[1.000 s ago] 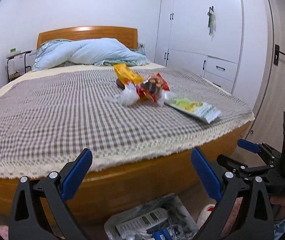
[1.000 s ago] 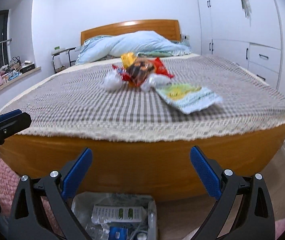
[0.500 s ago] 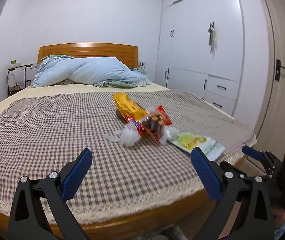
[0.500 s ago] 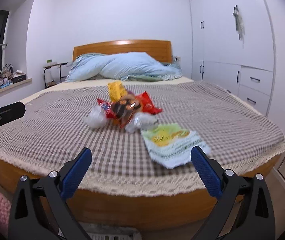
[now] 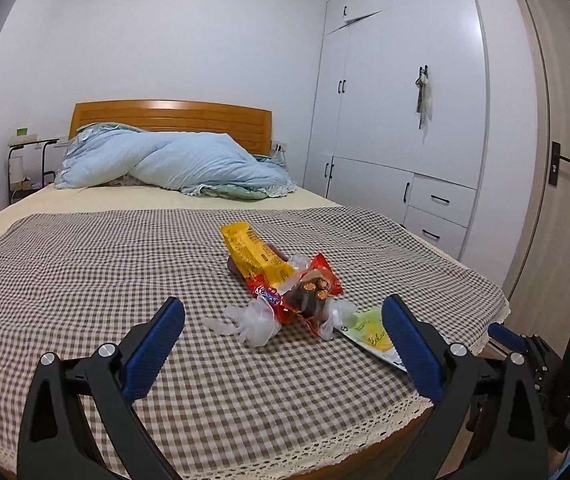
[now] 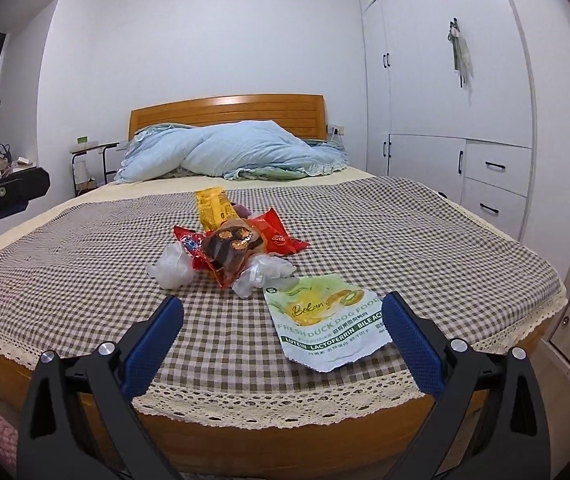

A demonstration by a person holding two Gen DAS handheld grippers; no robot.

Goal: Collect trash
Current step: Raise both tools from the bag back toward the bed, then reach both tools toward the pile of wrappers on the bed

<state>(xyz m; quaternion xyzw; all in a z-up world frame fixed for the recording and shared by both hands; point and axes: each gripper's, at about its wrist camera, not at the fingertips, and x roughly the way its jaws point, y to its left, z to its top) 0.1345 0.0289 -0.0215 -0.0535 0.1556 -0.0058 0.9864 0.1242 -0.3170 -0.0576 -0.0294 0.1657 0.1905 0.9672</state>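
Note:
A heap of trash lies on the checked bedspread [image 5: 85, 272]: a yellow snack wrapper [image 5: 251, 252], a red wrapper [image 5: 305, 288], crumpled clear plastic [image 5: 255, 322] and a flat green-and-white dog food pouch [image 6: 325, 320] nearest the foot edge. My left gripper [image 5: 283, 338] hovers open over the bed's foot, just short of the clear plastic. My right gripper [image 6: 283, 336] is open too, low at the foot edge, its right finger beside the pouch. Neither holds anything. The right gripper's body [image 5: 525, 352] shows at the left view's right edge.
A blue duvet [image 5: 181, 168] is bunched against the wooden headboard [image 5: 169, 116]. White wardrobes with drawers [image 5: 401, 120] line the right wall, with a door [image 5: 557, 152] beyond. A bedside stand [image 5: 29, 164] is at the far left. A lace hem [image 6: 277, 404] trims the bed's foot.
Both grippers have risen from floor level beside a bag of trash below the bed to bed height, and moved closer to the wrappers. The bag has dropped out of view.

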